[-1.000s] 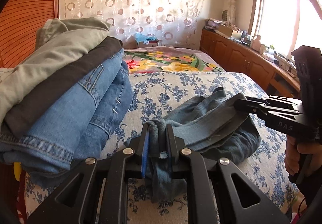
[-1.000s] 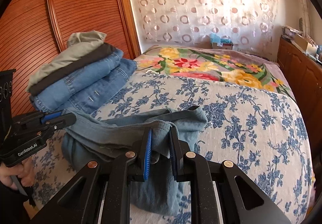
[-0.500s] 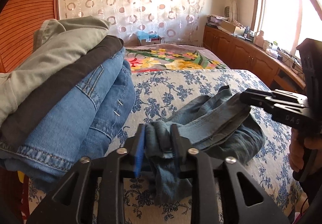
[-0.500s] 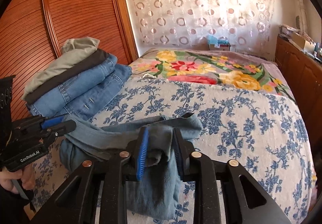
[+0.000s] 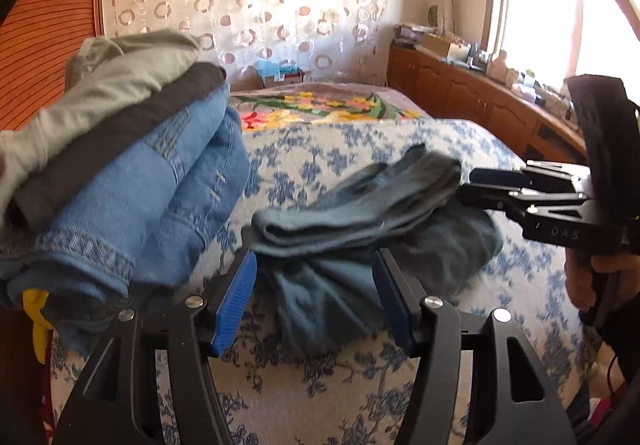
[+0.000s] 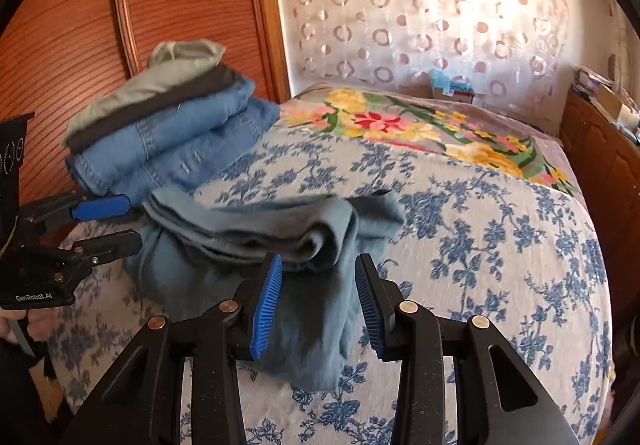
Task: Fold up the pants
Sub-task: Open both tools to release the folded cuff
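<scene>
As pants (image 6: 256, 233) lie crosswise, claws apart

Two wrist fisheyes, low and close, sharing folded pants (image 5: 372, 205) on bed (image 6: 500, 245)

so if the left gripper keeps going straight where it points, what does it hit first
Most likely the grey-blue pants bunched on the bed: they lie right ahead, between the open jaws of the left gripper, though depth is hard to judge.
</scene>
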{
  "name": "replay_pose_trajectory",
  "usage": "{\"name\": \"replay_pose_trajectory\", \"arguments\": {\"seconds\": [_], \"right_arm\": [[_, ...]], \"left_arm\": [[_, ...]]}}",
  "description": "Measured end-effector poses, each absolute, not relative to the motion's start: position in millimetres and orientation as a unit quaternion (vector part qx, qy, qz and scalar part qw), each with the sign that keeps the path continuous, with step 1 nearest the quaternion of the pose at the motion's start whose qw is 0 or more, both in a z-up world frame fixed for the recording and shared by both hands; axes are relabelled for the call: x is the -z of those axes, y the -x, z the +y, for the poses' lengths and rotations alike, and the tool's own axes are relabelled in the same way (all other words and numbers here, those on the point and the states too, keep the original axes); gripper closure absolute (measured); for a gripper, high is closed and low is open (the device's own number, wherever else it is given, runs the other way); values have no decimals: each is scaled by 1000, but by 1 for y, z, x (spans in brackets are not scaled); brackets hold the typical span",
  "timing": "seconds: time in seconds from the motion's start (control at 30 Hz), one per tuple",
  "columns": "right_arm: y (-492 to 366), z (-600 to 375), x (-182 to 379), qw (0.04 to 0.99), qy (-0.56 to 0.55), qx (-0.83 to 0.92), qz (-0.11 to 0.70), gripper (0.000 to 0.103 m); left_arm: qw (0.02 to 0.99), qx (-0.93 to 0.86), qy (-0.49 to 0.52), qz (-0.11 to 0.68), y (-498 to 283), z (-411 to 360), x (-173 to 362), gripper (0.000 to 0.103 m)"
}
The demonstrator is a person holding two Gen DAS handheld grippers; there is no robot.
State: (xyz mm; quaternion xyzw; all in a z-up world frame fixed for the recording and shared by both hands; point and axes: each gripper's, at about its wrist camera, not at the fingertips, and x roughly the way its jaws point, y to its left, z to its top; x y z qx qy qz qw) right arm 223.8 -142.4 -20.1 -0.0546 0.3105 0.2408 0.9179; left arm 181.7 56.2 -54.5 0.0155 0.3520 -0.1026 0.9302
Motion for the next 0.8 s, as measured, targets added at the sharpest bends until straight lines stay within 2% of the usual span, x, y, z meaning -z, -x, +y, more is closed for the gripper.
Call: {"name": "replay_pose_trajectory", "arguments": {"seconds": [0.37, 0.6, 0.8], "right_arm": [[-256, -110, 26, 910, 116, -220, 331, 63], [-278, -103, 5, 934, 85, -171, 302, 63], [-256, -121, 3, 930, 59, -192, 308, 63]], "left_arm": [[929, 88, -12, 359, -183, 68, 58, 42], [929, 90, -7, 360, -180, 67, 60, 42], [926, 98, -12, 364, -173, 63, 63, 42]]}}
